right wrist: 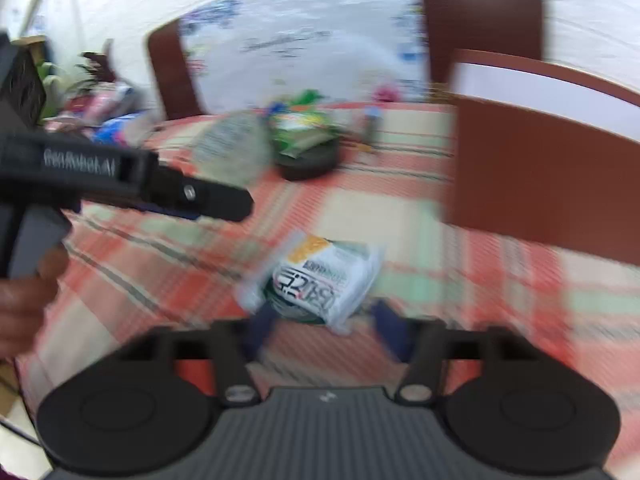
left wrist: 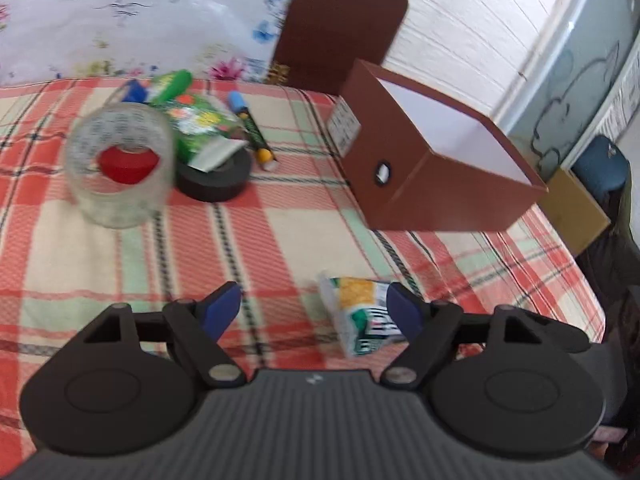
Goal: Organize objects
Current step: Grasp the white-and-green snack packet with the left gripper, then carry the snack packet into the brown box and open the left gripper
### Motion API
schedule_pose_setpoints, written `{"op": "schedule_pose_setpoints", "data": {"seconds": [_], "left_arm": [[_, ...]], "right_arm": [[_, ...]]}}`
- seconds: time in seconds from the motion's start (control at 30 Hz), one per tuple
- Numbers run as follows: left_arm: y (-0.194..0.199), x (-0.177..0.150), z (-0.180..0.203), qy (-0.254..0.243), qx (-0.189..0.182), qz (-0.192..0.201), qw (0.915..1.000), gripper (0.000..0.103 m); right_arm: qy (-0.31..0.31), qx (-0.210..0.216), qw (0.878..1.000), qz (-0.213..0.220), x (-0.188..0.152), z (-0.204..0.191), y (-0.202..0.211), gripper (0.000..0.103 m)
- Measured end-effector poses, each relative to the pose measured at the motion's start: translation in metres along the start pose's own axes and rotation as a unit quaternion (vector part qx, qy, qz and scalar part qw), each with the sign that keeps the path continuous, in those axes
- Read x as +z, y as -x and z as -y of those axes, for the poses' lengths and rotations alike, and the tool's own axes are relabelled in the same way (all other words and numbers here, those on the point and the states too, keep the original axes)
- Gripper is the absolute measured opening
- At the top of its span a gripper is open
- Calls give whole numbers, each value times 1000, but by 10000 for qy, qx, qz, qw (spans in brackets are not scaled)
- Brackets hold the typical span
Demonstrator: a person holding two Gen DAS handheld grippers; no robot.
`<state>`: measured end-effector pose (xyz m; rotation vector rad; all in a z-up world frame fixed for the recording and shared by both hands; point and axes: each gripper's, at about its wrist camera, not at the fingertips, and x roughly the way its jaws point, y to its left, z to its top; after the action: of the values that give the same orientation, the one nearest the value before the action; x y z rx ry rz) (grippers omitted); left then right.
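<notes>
Reaching for the small white-green plastic snack packet [left wrist: 362, 314] on the plaid bed; left wrist view: our left hand-held gripper [left wrist: 316, 308] spread, empty, one pad beside the packet. Right wrist view, blurred: right hand-held gripper [right wrist: 326, 326] spread, empty, packet [right wrist: 320, 280] ahead. Next we judge: close on it, carry to the open brown cardboard box [left wrist: 436, 156].

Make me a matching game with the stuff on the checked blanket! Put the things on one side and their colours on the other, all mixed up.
Things:
1. big open box
2. flat roll of tape
3. see-through tape roll's core
4. tips of the left hand-held gripper

Colours:
A. red
B. blue
C. brown
D. black

Right pairs: 1-C, 2-D, 3-A, 4-B
</notes>
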<state>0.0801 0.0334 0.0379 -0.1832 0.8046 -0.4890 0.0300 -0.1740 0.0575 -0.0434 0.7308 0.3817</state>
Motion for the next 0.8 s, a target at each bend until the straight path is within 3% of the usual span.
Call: {"op": "schedule_pose_setpoints", "data": {"seconds": [0.1, 0.2, 0.3, 0.33, 0.37, 0.4, 0.5, 0.63, 0.8], "left_arm": [[-9, -1, 7, 26, 28, -151, 9999, 82], [-17, -4, 11, 118, 69, -358, 9993, 80], [-30, -7, 16, 126, 176, -546, 9983, 63], [-37, -8, 18, 152, 66, -589, 9981, 55], [-40, -10, 18, 161, -61, -555, 9983, 39], [-40, -10, 20, 195, -98, -531, 9984, 37], [-26, 5, 39, -36, -35, -288, 9996, 35], [-9, 41, 79, -581, -286, 289, 9975, 35], [-32, 82, 130, -1037, -351, 731, 9913, 35]], "right_arm": [[268, -229, 9993, 134, -12, 2, 12, 75], [521, -162, 9982, 241, -8, -2, 10, 75], [738, 23, 9970, 227, 0, -7, -6, 72], [778, 84, 9968, 155, 3, -11, -17, 67], [779, 151, 9968, 83, 4, -11, -28, 57], [728, 157, 9972, 40, 6, -10, -36, 54], [503, 125, 9983, 279, 12, -6, -30, 47], [555, -338, 9904, 1220, 26, 8, 7, 47], [429, -974, 9787, 1757, 58, 47, 24, 47]]}}
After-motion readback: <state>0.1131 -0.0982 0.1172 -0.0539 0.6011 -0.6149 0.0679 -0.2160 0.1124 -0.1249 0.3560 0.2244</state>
